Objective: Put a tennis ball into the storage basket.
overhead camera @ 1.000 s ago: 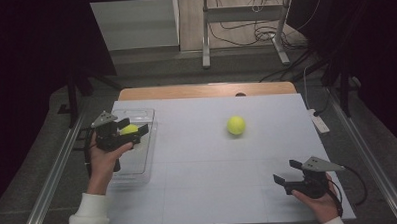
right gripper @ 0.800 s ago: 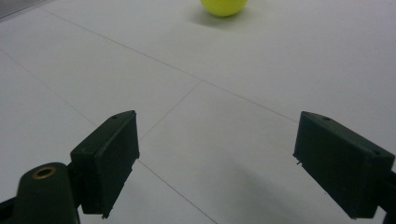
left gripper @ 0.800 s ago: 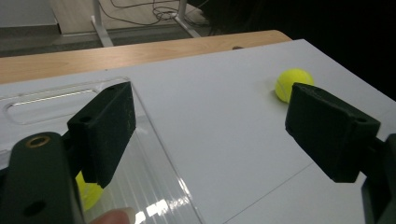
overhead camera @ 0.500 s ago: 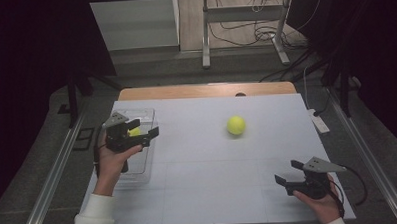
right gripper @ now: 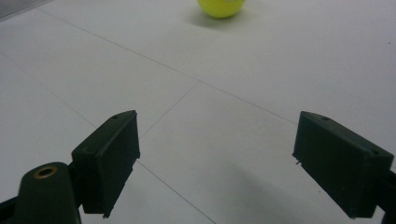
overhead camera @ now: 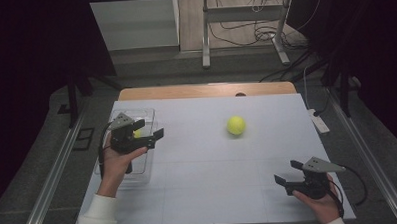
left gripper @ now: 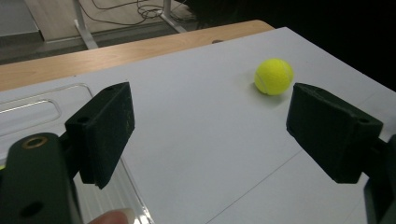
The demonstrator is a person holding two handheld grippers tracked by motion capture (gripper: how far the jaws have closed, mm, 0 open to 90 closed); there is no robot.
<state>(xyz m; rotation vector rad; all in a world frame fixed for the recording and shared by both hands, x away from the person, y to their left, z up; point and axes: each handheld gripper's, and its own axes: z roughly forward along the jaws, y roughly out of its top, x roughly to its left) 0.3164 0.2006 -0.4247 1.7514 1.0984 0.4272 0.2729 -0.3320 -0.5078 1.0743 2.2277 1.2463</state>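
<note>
A yellow tennis ball (overhead camera: pixel 236 125) (left gripper: pixel 273 76) lies on the white table, right of centre and toward the far side. My left gripper (overhead camera: pixel 149 129) (left gripper: pixel 210 126) is open and empty at the right rim of a clear plastic tray (overhead camera: pixel 136 112) (left gripper: pixel 37 107), with its jaws aimed toward the ball. A second yellow ball (overhead camera: pixel 137 134) shows in the tray, mostly hidden behind that gripper. My right gripper (overhead camera: pixel 287 172) (right gripper: pixel 215 158) rests open and empty near the front right corner. From there the tennis ball (right gripper: pixel 221 7) lies well ahead.
A wooden strip (overhead camera: pixel 206 90) runs along the table's far edge. A small white device (overhead camera: pixel 318 122) lies at the right edge. Stand legs and cables are on the floor beyond the table.
My left gripper has moved right, from over the tray to its right rim, and now points at the tennis ball. The yellow ball stays in the tray. The right gripper has not moved.
</note>
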